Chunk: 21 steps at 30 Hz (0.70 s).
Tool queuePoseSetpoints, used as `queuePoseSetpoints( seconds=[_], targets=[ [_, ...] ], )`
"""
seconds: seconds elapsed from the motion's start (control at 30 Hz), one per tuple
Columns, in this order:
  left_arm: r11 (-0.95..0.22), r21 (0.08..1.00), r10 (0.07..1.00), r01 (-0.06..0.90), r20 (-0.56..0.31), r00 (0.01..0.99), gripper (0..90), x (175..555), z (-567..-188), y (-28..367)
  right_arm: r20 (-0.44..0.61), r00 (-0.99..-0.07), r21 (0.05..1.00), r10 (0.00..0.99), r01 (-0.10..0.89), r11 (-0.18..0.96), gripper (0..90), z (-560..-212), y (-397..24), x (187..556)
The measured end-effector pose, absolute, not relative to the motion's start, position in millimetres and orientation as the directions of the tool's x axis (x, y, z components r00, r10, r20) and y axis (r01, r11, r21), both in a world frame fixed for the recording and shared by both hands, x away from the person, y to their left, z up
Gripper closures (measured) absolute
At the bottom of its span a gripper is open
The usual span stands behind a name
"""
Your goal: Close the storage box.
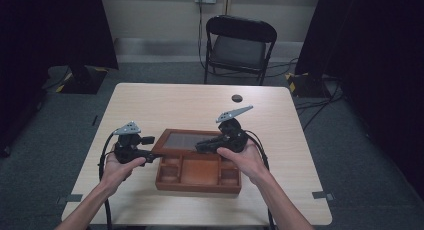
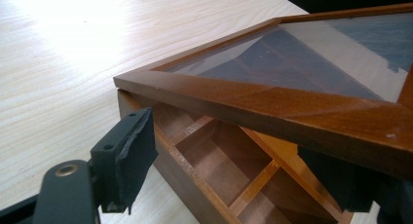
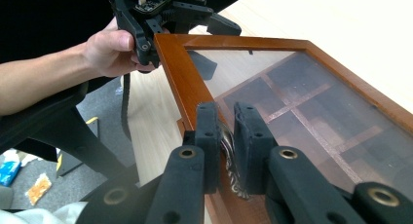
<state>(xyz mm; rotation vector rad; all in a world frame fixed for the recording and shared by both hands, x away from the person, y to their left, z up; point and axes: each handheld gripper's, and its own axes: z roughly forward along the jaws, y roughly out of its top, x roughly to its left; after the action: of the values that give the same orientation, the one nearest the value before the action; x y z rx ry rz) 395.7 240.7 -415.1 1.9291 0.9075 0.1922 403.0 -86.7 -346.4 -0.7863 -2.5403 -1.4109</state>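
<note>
Right gripper (image 3: 226, 146) pinches the lid's (image 3: 302, 107) front-edge clasp (image 3: 229, 151), lid half raised.

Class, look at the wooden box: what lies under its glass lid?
Under the glass lid of the wooden box, empty wooden compartments show; reflections on the glass hide the far ones.

Light wood table (image 1: 150, 102): wooden box (image 1: 198, 177), dark disc (image 1: 236, 97) (far edge).

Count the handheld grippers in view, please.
2. The left gripper sits at the wooden lid's left corner; the right gripper is at the lid's front edge, its fingers shut on the metal clasp.
</note>
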Motion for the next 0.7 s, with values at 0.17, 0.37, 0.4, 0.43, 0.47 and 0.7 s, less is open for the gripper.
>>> queuePoseSetpoints(
  seconds=[0.17,0.37,0.4,0.43,0.47,0.7],
  targets=[
    [-0.281,0.809,0.681,0.517,-0.212,0.701,21.2,397,-420,246,0.350,-0.860,0.748,0.371,0.495,0.442,81.9,-348,-86,402],
    [-0.241,0.802,0.719,0.546,-0.230,0.656,21.3,404,-425,265,0.343,-0.863,0.750,0.371,0.489,0.445,81.9,-349,-87,400],
    [-0.233,0.802,0.724,0.550,-0.234,0.649,21.3,405,-425,268,0.340,-0.865,0.748,0.368,0.486,0.452,82.0,-349,-87,400],
    [-0.227,0.802,0.730,0.552,-0.235,0.642,21.3,406,-426,270,0.340,-0.865,0.748,0.368,0.486,0.452,82.0,-349,-87,400],
    [-0.223,0.801,0.737,0.555,-0.234,0.634,21.4,407,-426,273,0.336,-0.871,0.744,0.358,0.479,0.466,82.0,-351,-87,399],
    [-0.221,0.803,0.744,0.554,-0.229,0.628,21.4,409,-427,277,0.337,-0.872,0.733,0.355,0.480,0.483,81.9,-357,-86,395]
  ],
)
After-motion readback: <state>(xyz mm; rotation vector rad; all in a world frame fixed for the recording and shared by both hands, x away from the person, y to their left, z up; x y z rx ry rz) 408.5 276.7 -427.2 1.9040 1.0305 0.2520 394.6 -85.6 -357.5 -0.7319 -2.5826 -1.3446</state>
